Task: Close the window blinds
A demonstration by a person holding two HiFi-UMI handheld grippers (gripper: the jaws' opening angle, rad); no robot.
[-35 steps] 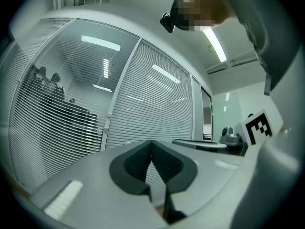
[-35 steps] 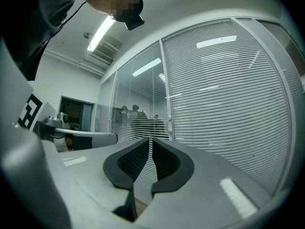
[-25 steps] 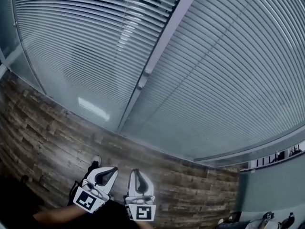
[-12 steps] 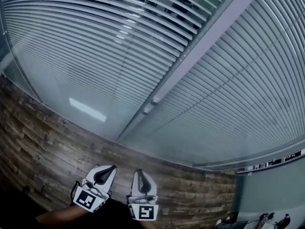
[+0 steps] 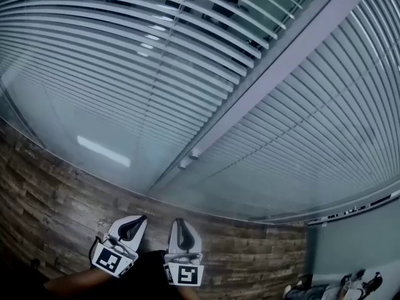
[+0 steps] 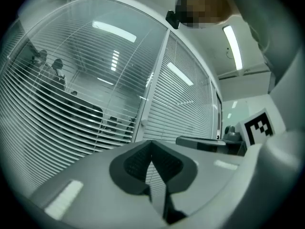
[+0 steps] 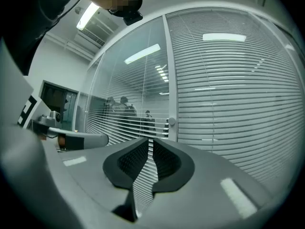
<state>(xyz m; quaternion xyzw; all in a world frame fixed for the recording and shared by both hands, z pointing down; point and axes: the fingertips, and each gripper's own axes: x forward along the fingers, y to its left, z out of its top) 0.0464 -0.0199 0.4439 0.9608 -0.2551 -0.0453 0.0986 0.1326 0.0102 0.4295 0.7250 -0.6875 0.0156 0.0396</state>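
A glass wall carries two panels of white slat blinds, split by a grey mullion (image 5: 275, 74) with a small knob (image 5: 185, 162). The left blind (image 5: 125, 61) has its slats tilted apart, so the room behind shows through. The right blind (image 5: 312, 149) looks far more closed. Both grippers point level at the wall from the bottom of the head view, short of the glass. My left gripper (image 5: 140, 219) has its tips together and holds nothing. My right gripper (image 5: 180, 221) shows a thin slit between its jaws; they have just been opening slightly, with nothing between them. The knob (image 7: 171, 121) is straight ahead of it.
Dark wooden plank floor (image 5: 50, 211) runs along the foot of the glass. Several people (image 7: 119, 111) stand behind the left panel. A person's shoes (image 5: 353, 283) show at the lower right by a plain grey wall (image 5: 356, 242).
Both grippers have moved toward the glass wall. The blinds fill more of the head view and the strip of floor ahead has shrunk.
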